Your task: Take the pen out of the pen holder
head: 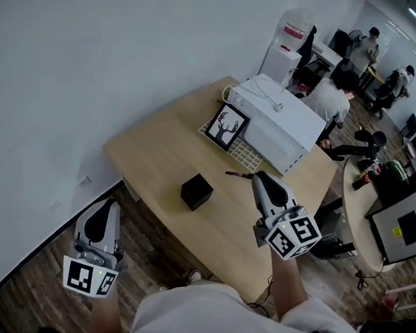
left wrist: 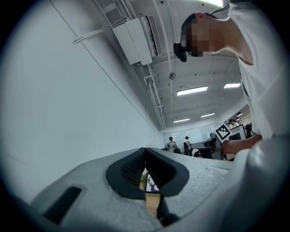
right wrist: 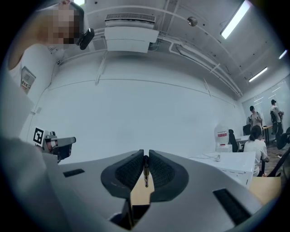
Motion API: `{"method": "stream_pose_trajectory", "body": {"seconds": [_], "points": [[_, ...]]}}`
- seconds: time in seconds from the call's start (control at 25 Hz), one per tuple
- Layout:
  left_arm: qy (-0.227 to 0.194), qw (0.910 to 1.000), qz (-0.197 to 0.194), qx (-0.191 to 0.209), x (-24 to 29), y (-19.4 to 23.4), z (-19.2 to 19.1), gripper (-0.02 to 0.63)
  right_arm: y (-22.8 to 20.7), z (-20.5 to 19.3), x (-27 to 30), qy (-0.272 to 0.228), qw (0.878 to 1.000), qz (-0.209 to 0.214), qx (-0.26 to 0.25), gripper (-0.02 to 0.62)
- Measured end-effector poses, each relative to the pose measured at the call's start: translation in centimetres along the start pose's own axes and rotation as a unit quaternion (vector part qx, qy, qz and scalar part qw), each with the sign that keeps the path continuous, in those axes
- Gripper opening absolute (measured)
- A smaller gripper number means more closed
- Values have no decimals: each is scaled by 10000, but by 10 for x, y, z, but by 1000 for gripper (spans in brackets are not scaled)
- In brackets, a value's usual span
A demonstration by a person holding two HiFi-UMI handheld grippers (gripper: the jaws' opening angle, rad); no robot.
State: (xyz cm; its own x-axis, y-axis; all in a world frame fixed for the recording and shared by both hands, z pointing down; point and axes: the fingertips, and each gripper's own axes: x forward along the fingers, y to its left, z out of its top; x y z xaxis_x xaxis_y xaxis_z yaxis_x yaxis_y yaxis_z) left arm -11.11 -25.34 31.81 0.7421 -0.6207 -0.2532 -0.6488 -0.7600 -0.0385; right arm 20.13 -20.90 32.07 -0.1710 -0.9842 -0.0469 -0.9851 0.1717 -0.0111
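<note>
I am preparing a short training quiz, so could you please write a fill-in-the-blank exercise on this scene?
1. The right gripper is shut on a ____.
2. The black pen holder stands on the wooden ____.
3. The framed picture beside the white box shows a ____.
Missing words: pen; table; deer.

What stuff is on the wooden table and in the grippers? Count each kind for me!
Pen holder: 1
Pen, held in the right gripper: 1
Deer picture: 1
White box: 1
White grid tray: 1
Total: 5
</note>
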Motion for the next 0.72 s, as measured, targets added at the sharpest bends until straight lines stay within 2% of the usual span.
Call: {"method": "stream_pose_trajectory", "body": {"seconds": [0.32,0.52,0.72], "points": [[20,9999,73,91,-9,7,9,11,-1,24,-27,-225,9997,-78,-92,37],[139,9995,285,5,-25,19,3,11,7,31,-35,-157,9993,-31,-327,37],[226,9983,525,-73,-45,27,-2,11,14,31,-47,-87,9993,-74,-353,37]]}}
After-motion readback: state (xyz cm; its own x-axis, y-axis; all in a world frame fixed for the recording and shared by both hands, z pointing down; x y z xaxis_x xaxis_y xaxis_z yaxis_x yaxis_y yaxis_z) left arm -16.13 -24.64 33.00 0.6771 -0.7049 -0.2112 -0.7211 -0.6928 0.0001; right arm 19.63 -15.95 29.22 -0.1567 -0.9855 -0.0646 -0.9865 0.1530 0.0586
